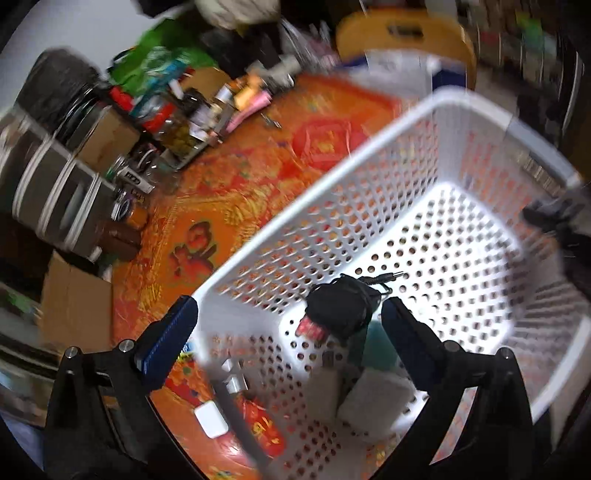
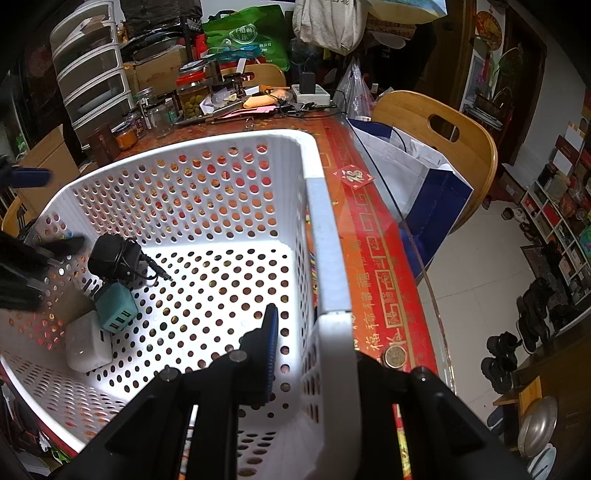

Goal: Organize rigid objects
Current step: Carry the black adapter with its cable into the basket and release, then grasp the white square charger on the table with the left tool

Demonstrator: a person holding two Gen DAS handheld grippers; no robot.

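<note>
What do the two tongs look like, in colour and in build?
The left tongs have black angular arms with round silver bolts and flat blue ribbed pads. The right tongs are built the same: black frame, silver bolts, a blue ribbed pad. No cables, markings or sleeves show on either.

Red diamond sticker [image 2: 352, 176] on table [image 2: 373, 236]: character 福, gold. Red table border [image 2: 384, 295]: repeated 福 and 禄 in gold. Green bag [image 2: 246, 35]: white logo, characters illegible.
</note>
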